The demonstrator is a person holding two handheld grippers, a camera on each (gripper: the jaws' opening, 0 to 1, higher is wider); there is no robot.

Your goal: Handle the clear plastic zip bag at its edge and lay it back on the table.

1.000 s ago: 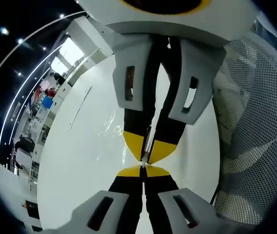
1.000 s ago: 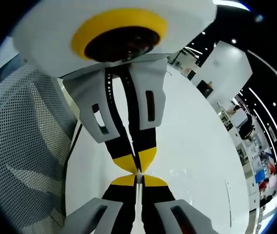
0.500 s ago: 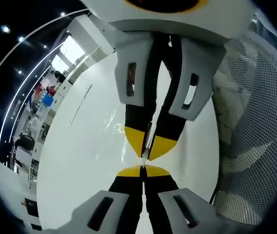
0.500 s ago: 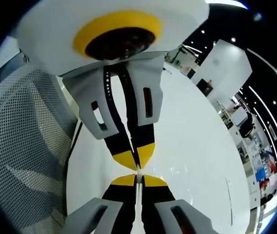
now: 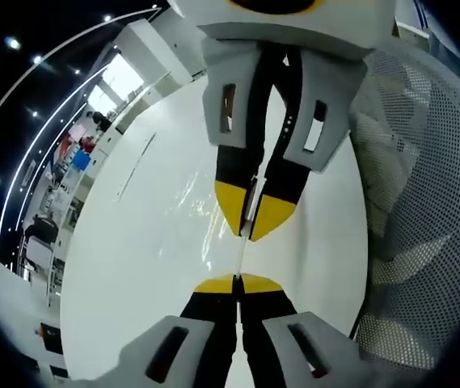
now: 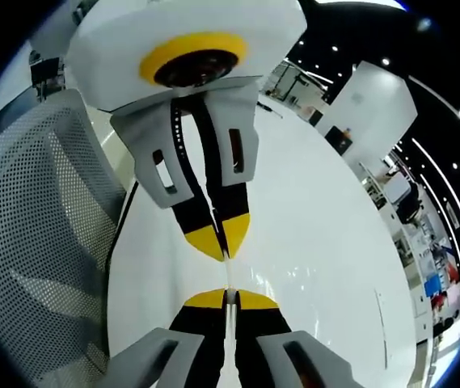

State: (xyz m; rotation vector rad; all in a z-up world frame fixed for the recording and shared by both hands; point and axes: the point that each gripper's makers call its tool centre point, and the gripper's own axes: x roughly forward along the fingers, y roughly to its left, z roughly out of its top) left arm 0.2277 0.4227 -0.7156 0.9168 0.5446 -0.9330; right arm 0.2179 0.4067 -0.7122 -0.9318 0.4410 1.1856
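The clear plastic zip bag (image 5: 191, 202) hangs over the white table (image 5: 124, 275), showing mostly as glints, and its thin edge runs taut between the two grippers. In the left gripper view my left gripper (image 5: 235, 284) is shut on that edge at the bottom. My right gripper (image 5: 246, 236) faces it from above, also shut on the edge. The right gripper view mirrors this: my right gripper (image 6: 225, 298) is at the bottom and my left gripper (image 6: 223, 255) above. Faint glints of the bag (image 6: 290, 279) lie to the right over the table (image 6: 327, 210).
A grey mesh chair back (image 5: 424, 210) stands close on one side of the grippers, seen again as mesh (image 6: 35, 242) in the right gripper view. The table's far edge meets a room with shelves and distant people (image 5: 68, 153).
The two grippers have drawn apart. The gap between their yellow tips has grown, with a short stretch of the bag's edge now showing between them.
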